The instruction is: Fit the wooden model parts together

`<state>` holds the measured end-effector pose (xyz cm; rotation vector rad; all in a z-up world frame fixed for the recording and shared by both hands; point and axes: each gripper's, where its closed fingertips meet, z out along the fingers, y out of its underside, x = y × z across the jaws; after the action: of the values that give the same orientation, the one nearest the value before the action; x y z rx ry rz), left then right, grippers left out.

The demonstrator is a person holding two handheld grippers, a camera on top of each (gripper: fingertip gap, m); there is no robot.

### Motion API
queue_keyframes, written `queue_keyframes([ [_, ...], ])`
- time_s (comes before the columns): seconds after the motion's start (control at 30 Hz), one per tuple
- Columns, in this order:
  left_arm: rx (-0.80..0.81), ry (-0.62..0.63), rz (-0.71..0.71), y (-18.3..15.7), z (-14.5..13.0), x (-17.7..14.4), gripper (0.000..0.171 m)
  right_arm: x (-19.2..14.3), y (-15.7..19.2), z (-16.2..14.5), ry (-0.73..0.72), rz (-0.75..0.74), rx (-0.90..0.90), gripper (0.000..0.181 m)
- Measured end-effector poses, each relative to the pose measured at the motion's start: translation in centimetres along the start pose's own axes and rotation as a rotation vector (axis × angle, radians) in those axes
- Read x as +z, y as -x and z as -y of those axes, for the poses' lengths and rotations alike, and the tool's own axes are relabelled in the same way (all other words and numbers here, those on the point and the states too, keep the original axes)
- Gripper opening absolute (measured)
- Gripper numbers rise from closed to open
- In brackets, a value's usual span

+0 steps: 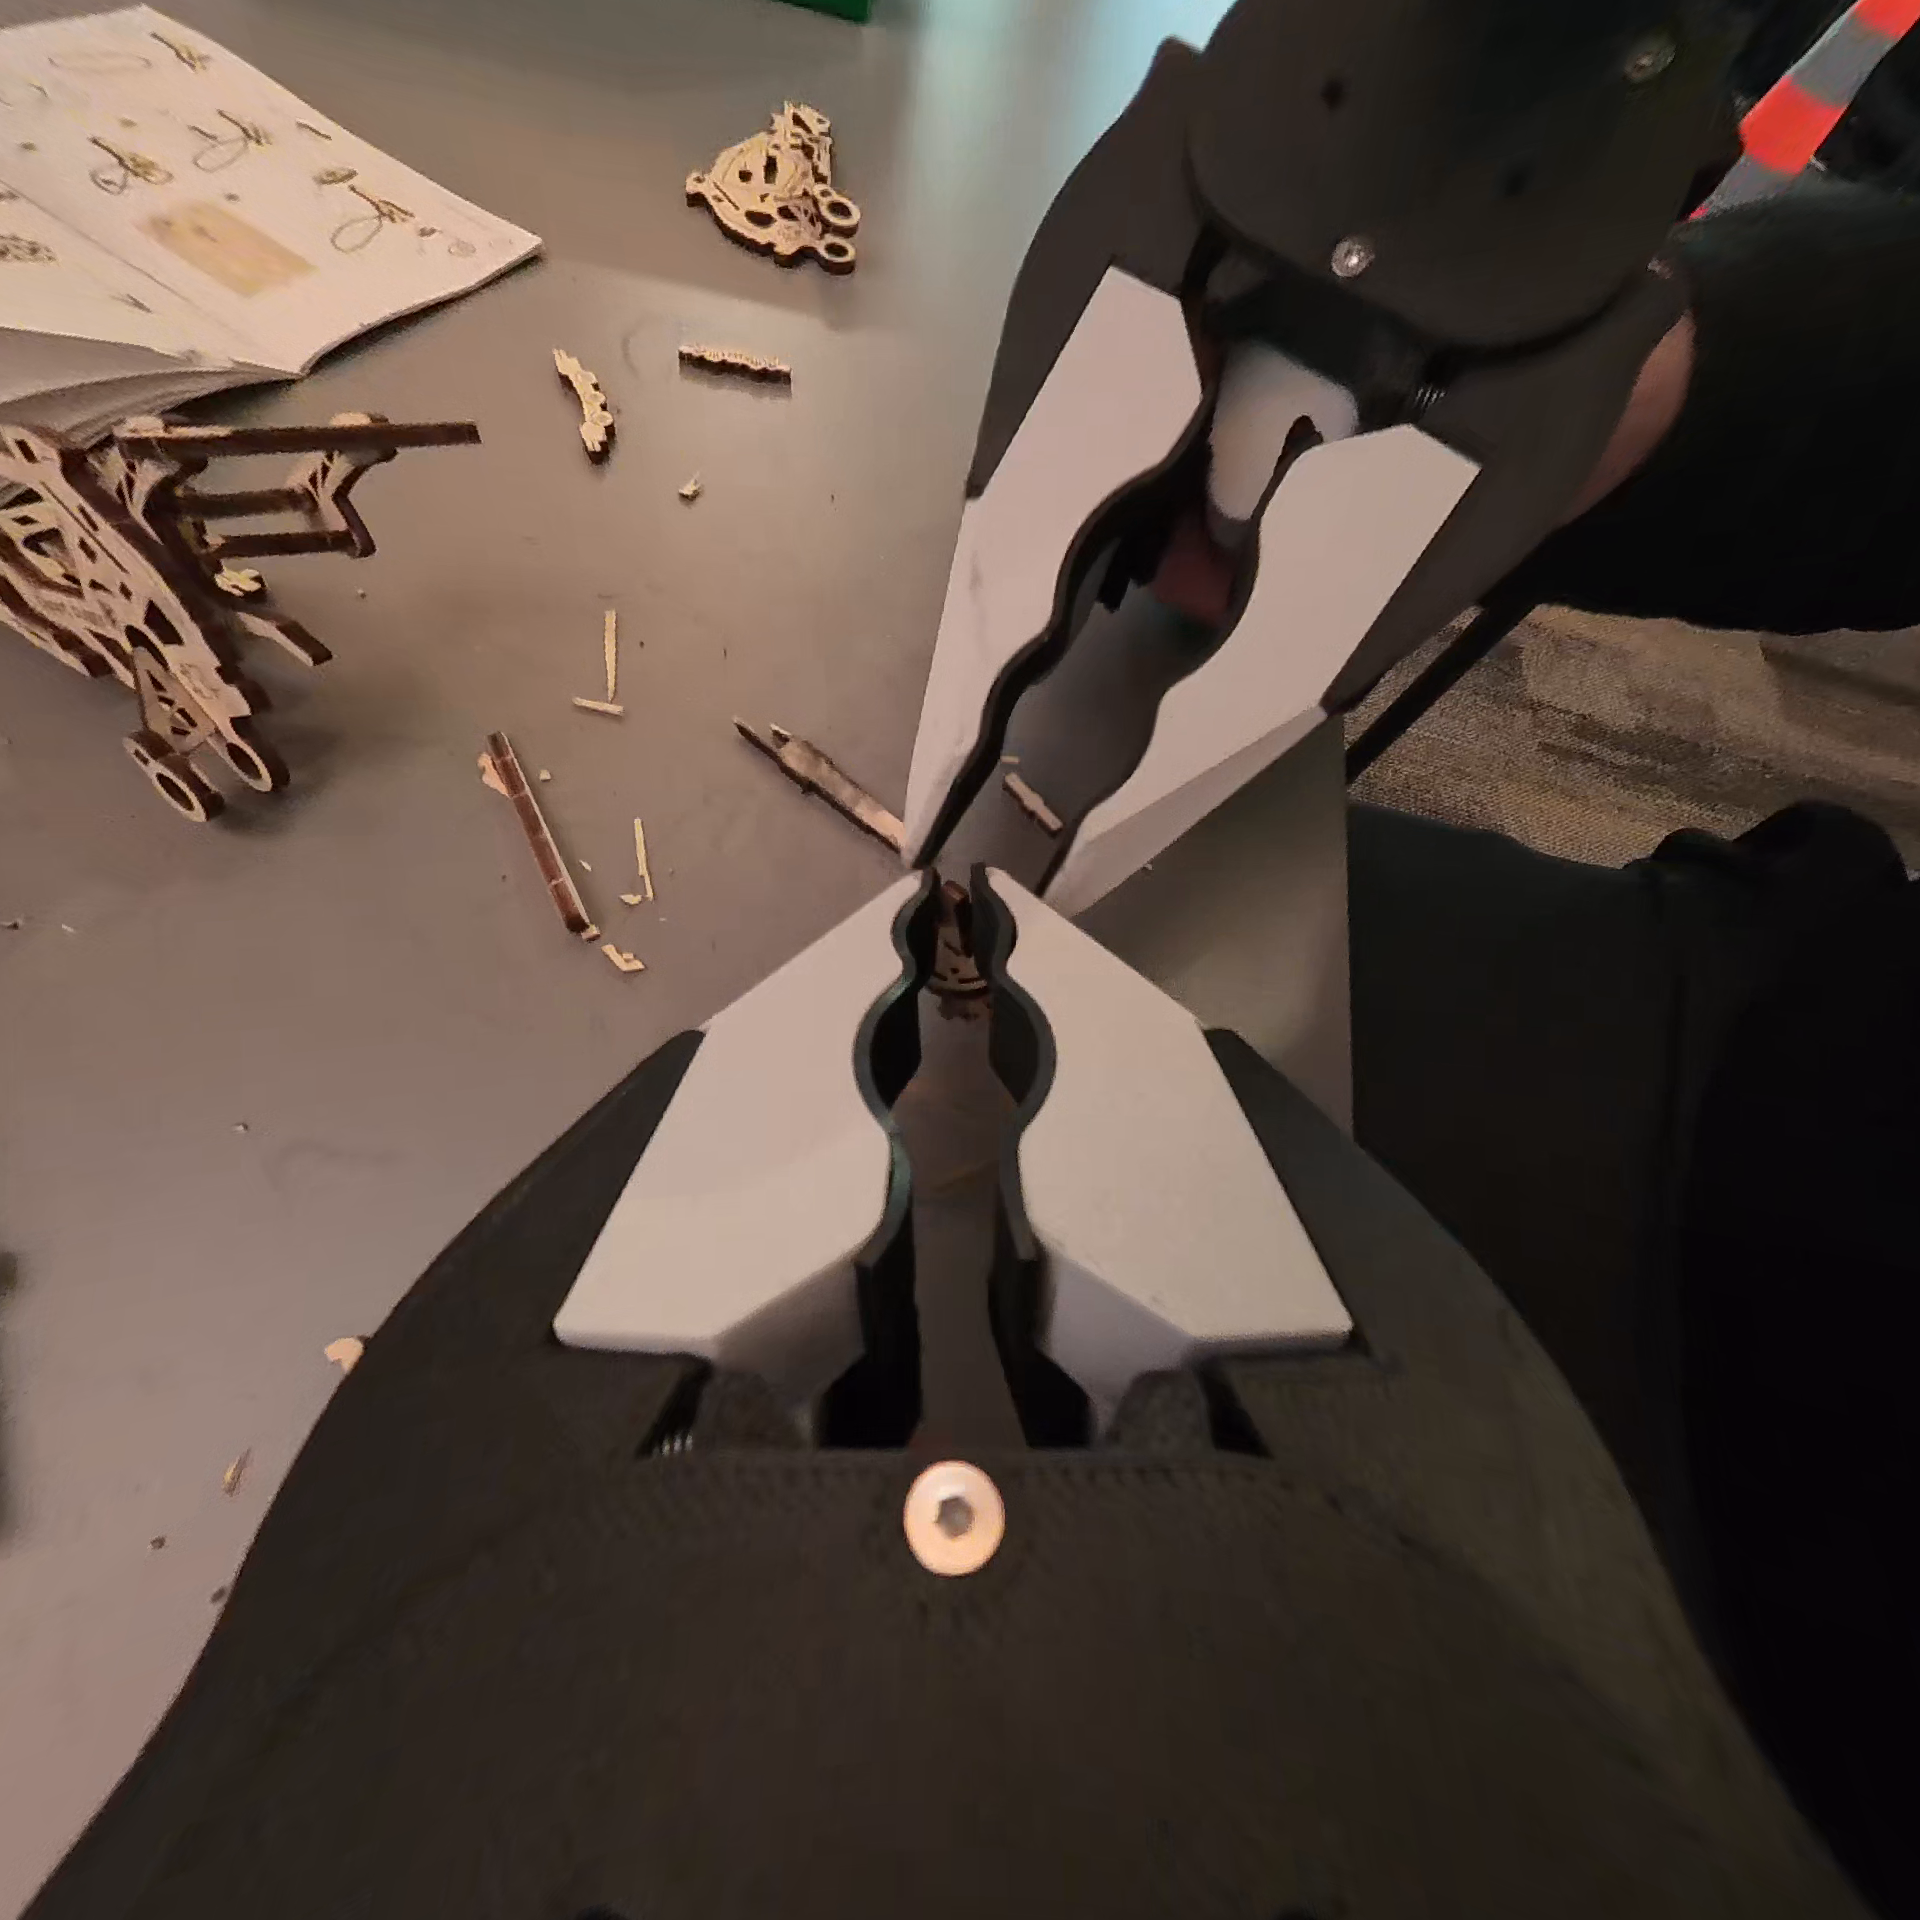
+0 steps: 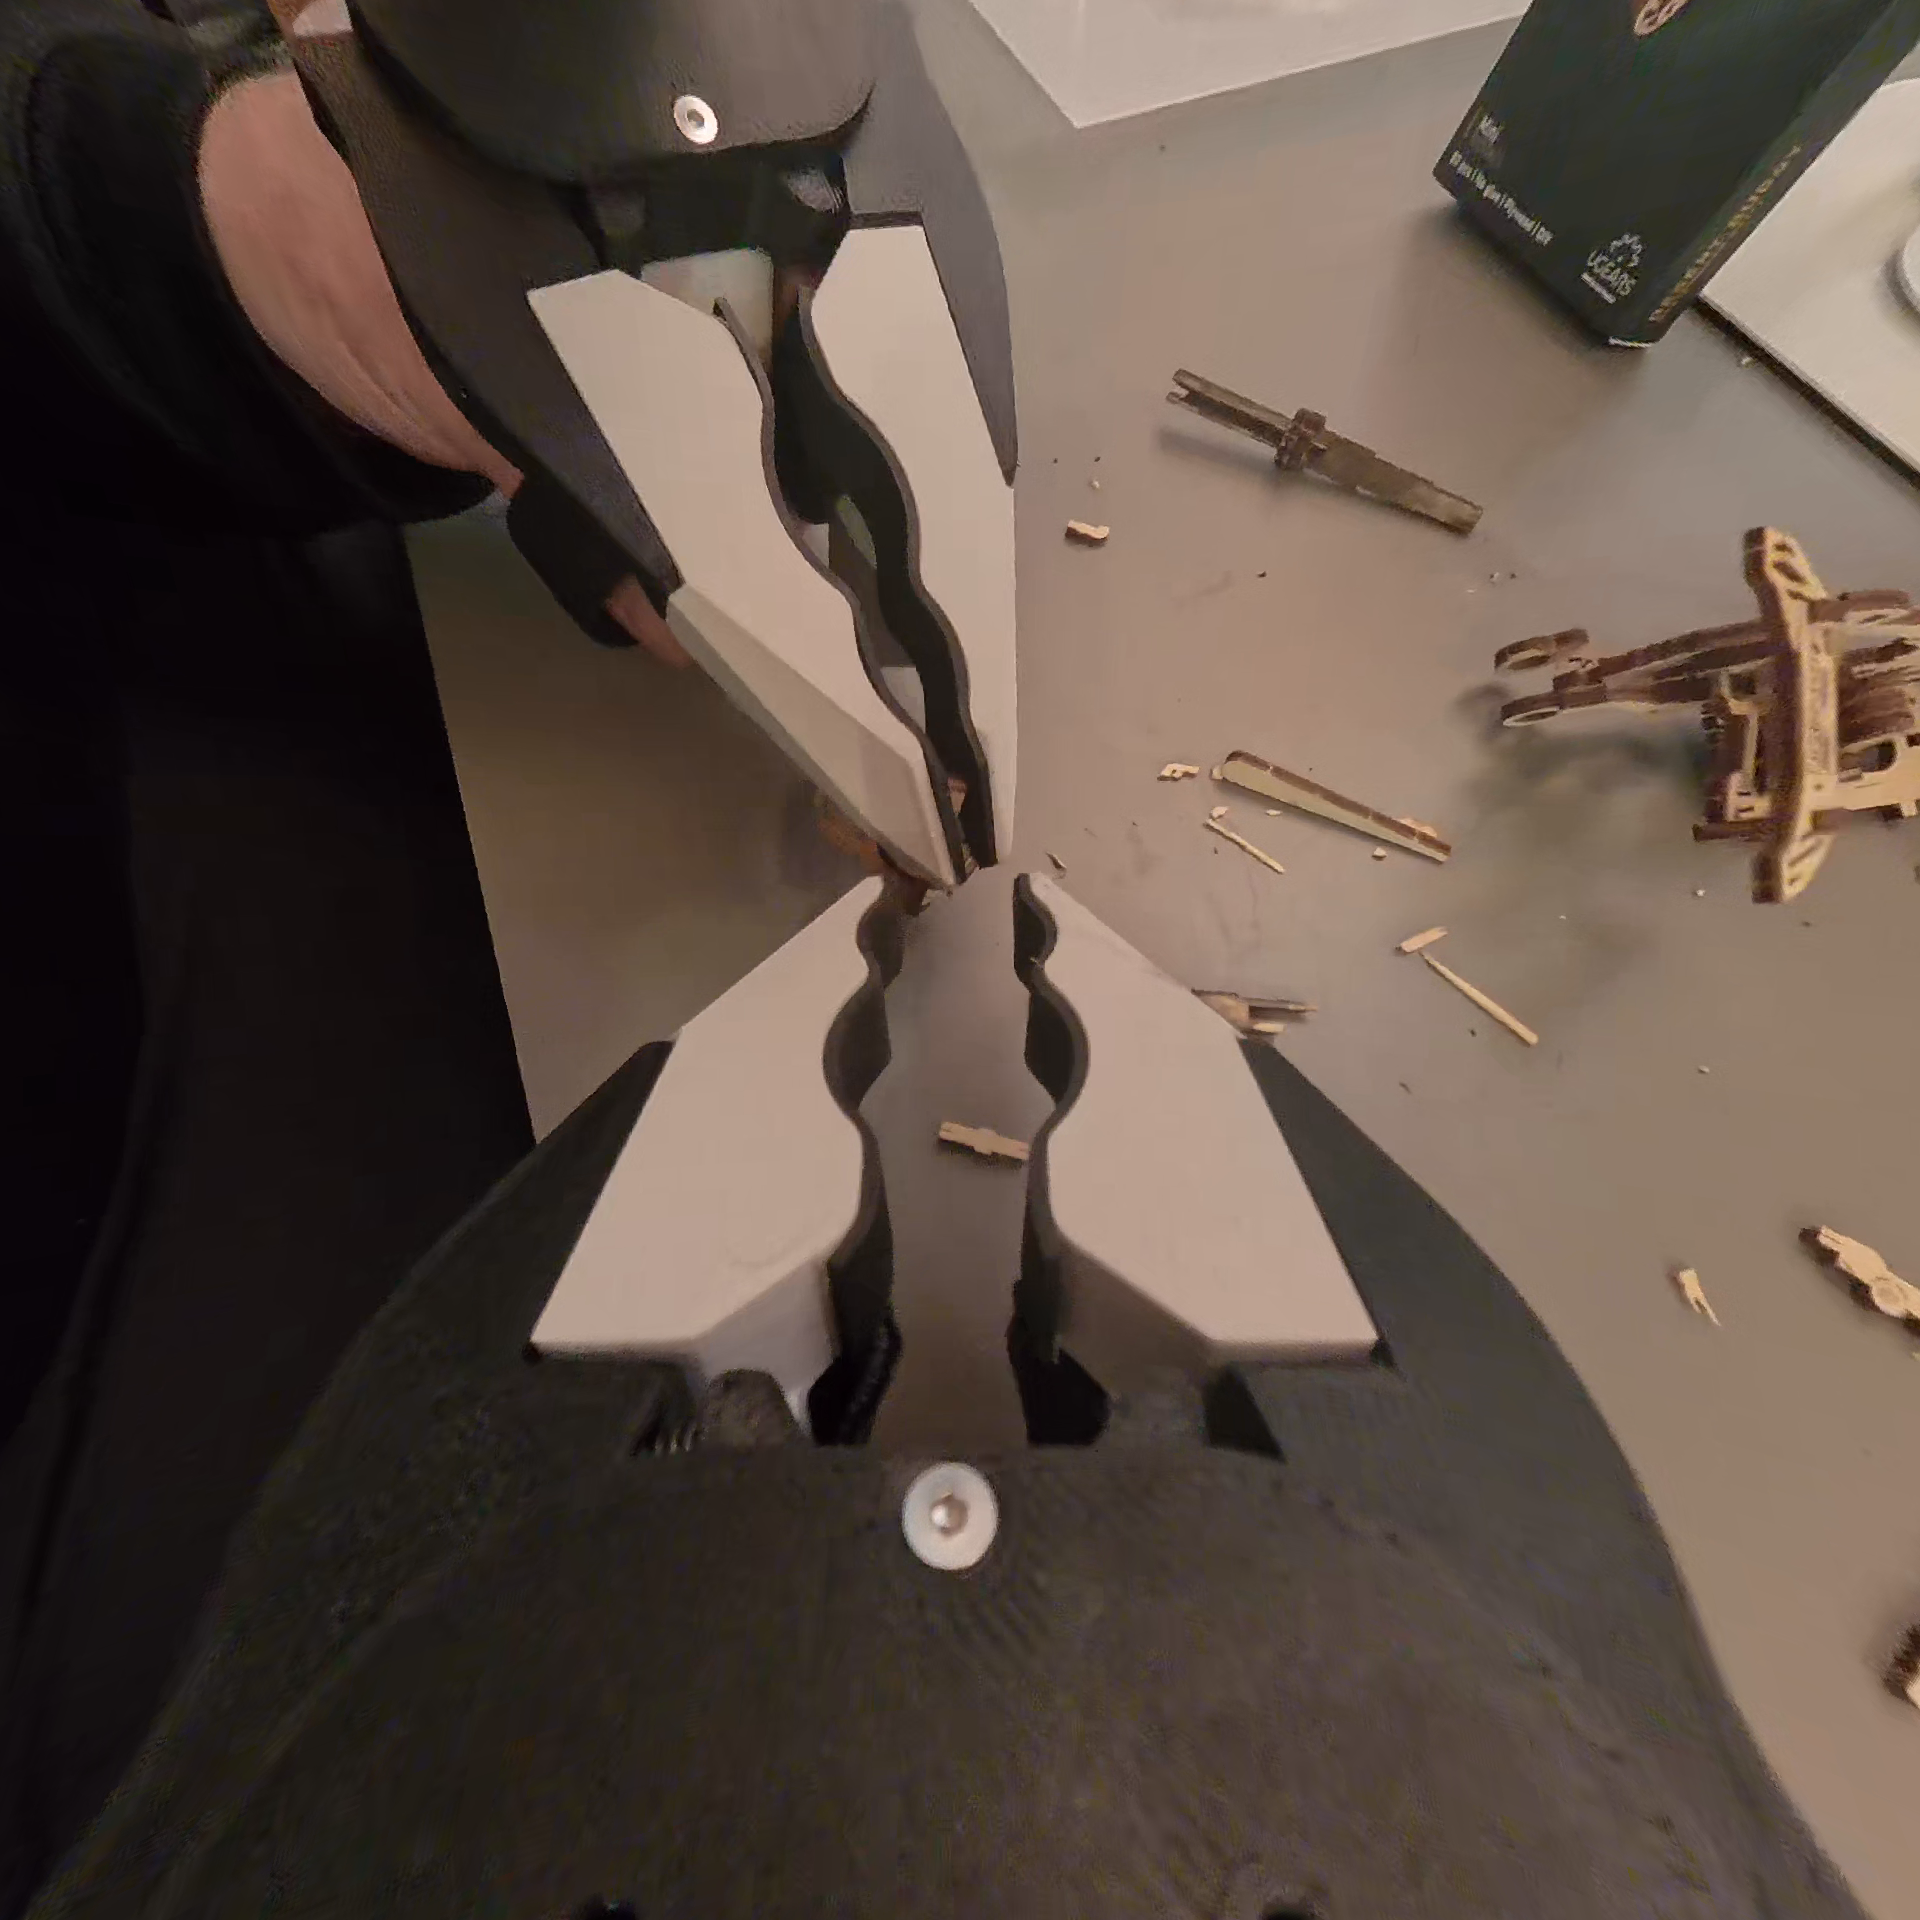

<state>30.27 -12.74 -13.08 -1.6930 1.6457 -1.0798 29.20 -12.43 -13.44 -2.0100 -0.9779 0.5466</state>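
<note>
Left wrist view: my left gripper (image 1: pixel 954 883) pinches a small wooden part (image 1: pixel 957 961) lengthwise, tip-to-tip with my empty, parted right gripper (image 1: pixel 982 868) (nearer than anything on the desk (image 1: pixel 416 1039)).

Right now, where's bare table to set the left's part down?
Left gripper holds a small part. Free: the grey table near-left of it, only specks there. Also bare between booklet and ornate piece. Crowded: the sticks and splinters by the model, and around the right gripper.

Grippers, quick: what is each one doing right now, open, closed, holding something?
Left gripper: closed on a small wooden part.
Right gripper: open, holding nothing, tips close to the left gripper's.
</note>
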Motion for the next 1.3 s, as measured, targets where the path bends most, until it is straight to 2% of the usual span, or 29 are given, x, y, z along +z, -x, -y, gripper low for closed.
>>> queue_keyframes([
  [0.17,0.020,0.026,-0.002,-0.2,-0.6,-0.2,0.006,0.9,0.5,-0.5,0.049,0.005,-0.046,0.013],
  [0.37,-0.018,0.008,-0.008,-0.2,-1.1,-1.7,0.029,0.8,0.8,-0.4,0.050,0.020,-0.044,0.012],
  [0.47,-0.023,0.001,-0.014,-0.4,-1.5,-2.6,0.031,0.6,1.0,0.1,0.027,0.028,-0.048,0.012],
  [0.67,-0.055,-0.016,-0.004,-0.1,-2.0,-5.0,0.027,0.8,1.7,0.5,0.034,0.042,-0.081,0.011],
  [0.83,-0.061,0.038,0.096,1.4,-3.9,-7.1,0.025,1.6,0.8,0.5,0.072,0.037,-0.075,0.013],
  [0.97,-0.015,0.077,0.115,1.5,-4.4,-5.7,0.022,2.8,0.4,-0.8,0.158,0.075,-0.049,0.011],
  [1.1,0.053,0.140,0.130,1.1,-5.1,-4.3,0.019,3.5,0.9,-0.6,0.161,0.113,-0.059,0.000],
  [1.3,0.079,0.126,0.144,1.1,-4.6,-3.8,0.013,3.8,1.3,-0.2,0.145,0.136,-0.076,0.000],
])
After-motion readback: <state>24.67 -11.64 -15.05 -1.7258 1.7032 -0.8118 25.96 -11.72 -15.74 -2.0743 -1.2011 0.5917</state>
